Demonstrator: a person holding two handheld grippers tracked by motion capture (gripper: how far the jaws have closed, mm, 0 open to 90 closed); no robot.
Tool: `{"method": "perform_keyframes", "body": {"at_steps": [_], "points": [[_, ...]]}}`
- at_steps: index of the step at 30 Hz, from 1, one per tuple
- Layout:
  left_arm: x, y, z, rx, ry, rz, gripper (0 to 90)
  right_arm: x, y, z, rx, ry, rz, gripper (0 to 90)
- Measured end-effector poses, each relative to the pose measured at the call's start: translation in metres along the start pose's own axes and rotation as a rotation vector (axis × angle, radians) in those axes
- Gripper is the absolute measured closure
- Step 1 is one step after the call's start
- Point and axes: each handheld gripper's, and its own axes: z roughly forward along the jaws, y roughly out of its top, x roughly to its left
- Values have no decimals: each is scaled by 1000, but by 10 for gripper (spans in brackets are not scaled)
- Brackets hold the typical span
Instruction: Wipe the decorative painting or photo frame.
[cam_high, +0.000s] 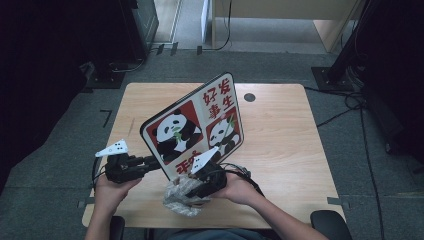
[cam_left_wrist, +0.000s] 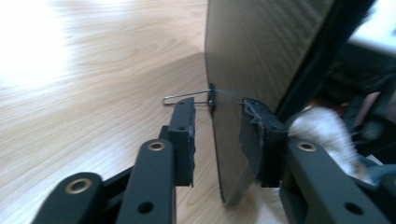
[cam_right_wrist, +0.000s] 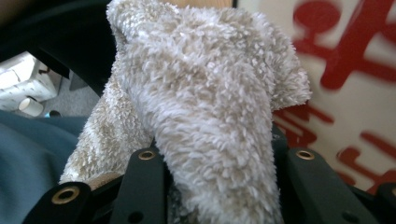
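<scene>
A square board (cam_high: 192, 122) printed with pandas and red characters stands tilted over the near middle of the wooden table (cam_high: 280, 150). My left gripper (cam_high: 155, 161) is shut on its lower left edge. In the left gripper view the jaws sit on either side of the thin grey board (cam_left_wrist: 252, 51), with my left gripper (cam_left_wrist: 217, 135) just below a wire clip (cam_left_wrist: 184, 98). My right gripper (cam_high: 200, 182) is shut on a fluffy beige cloth (cam_high: 180, 200) at the board's lower edge. In the right gripper view the cloth (cam_right_wrist: 201, 93) bulges from my right gripper (cam_right_wrist: 219, 158) beside the red print (cam_right_wrist: 355, 84).
A round cable hole (cam_high: 249, 97) sits at the table's far right. Cables (cam_high: 350, 107) trail on the grey floor to the right. Dark equipment (cam_high: 135, 25) stands beyond the far left corner. The person's teal clothing (cam_right_wrist: 32, 154) lies close behind the cloth.
</scene>
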Motion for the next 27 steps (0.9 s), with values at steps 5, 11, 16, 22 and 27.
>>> {"method": "perform_keyframes", "body": {"at_steps": [5, 11, 16, 22, 27], "points": [[6, -6, -1, 9, 37, -19, 547, 8, 16, -13, -29, 0, -3, 641], [12, -12, -1, 11, 58, -21, 424, 13, 33, -21, -39, 0, -4, 641], [16, -15, -2, 7, 67, -6, 385, 14, 49, -27, -57, 1, -16, 641], [22, -17, -4, 10, 72, -10, 356, 20, 75, -35, -80, 7, -46, 640], [26, -18, -6, 5, 79, -26, 356, 25, 97, -42, -99, 6, -67, 640]]}}
